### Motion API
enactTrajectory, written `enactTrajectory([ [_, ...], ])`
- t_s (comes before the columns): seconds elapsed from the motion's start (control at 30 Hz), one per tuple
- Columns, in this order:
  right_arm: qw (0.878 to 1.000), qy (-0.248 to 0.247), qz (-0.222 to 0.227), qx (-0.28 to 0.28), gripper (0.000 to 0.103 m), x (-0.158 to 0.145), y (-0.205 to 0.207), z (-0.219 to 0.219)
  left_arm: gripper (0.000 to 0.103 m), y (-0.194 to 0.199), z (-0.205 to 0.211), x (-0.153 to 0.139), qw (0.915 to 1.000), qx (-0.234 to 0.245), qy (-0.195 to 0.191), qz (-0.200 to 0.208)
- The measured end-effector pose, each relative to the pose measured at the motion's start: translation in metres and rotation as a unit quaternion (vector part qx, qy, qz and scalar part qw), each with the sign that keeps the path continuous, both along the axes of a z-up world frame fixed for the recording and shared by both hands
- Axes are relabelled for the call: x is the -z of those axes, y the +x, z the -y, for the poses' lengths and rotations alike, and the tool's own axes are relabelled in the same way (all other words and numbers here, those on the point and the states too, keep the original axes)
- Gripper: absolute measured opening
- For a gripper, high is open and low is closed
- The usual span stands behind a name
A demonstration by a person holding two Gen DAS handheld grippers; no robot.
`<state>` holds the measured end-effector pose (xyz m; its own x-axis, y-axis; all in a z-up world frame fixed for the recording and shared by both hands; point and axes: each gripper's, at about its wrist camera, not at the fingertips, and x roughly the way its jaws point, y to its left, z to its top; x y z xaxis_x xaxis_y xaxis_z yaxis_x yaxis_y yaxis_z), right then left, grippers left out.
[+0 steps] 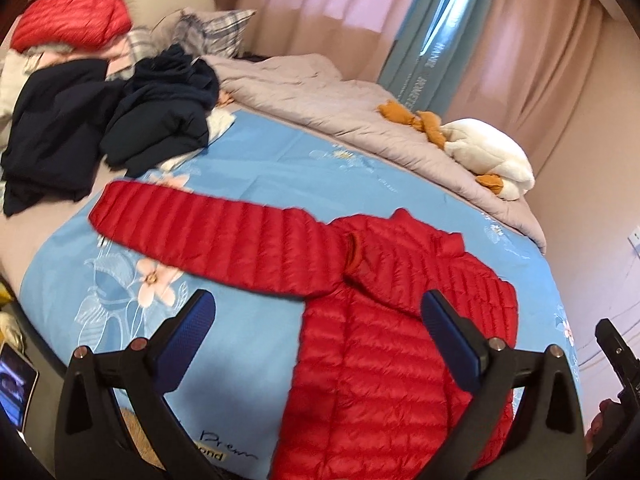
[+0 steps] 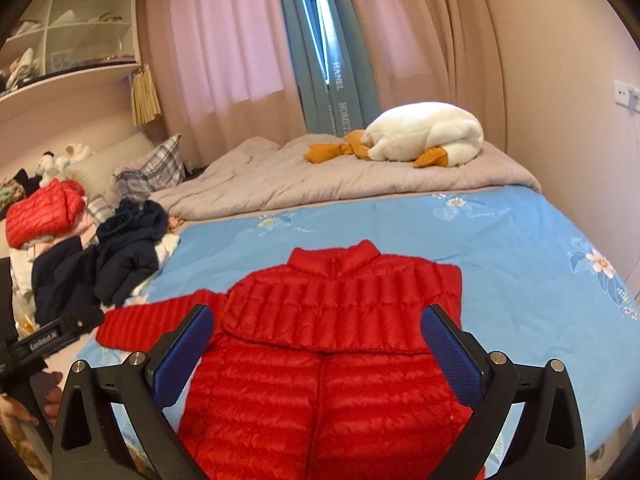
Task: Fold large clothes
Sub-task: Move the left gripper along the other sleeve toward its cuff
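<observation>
A red quilted puffer jacket point(image 1: 372, 344) lies flat on the blue floral bedsheet point(image 1: 280, 160), collar toward the far side. Its left sleeve point(image 1: 208, 232) stretches out to the left. In the right wrist view the jacket point(image 2: 332, 344) has its right sleeve folded across the chest and its left sleeve point(image 2: 152, 320) sticking out left. My left gripper point(image 1: 318, 312) is open and empty, hovering above the jacket's left side. My right gripper point(image 2: 318, 326) is open and empty, hovering above the jacket's middle.
Dark navy clothes point(image 1: 100, 120) are piled at the left of the bed, with another red jacket point(image 1: 68, 20) on a pile behind. A grey quilt point(image 2: 320, 176) and a white plush goose point(image 2: 424, 136) lie at the far side. A phone point(image 1: 14, 384) sits at the lower left.
</observation>
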<state>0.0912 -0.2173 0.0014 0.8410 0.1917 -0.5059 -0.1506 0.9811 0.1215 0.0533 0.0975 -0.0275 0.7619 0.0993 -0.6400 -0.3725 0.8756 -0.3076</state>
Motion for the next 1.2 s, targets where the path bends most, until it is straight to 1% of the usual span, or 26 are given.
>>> enactTrajectory([
  [0.13, 1.0, 0.005, -0.013, -0.007, 0.102, 0.005, 0.001, -0.002, 0.103, -0.006, -0.011, 0.009, 0.9997, -0.016, -0.017, -0.012],
  [0.3, 1.0, 0.013, -0.024, -0.01, 0.102, 0.008, 0.001, -0.004, 0.103, -0.014, -0.023, 0.015, 0.999, -0.032, -0.028, -0.012],
  [0.47, 0.999, 0.01, -0.032, -0.016, 0.102, 0.01, 0.0, -0.01, 0.103, -0.019, -0.037, 0.018, 0.9979, -0.044, -0.047, -0.011],
  [0.7, 0.999, 0.005, -0.039, -0.016, 0.102, 0.012, 0.001, -0.013, 0.103, -0.023, -0.053, 0.024, 0.9961, -0.063, -0.061, -0.012],
  [1.2, 0.999, -0.002, -0.052, -0.004, 0.102, 0.017, 0.005, -0.016, 0.102, -0.027, -0.102, 0.046, 0.988, -0.125, -0.088, -0.025],
])
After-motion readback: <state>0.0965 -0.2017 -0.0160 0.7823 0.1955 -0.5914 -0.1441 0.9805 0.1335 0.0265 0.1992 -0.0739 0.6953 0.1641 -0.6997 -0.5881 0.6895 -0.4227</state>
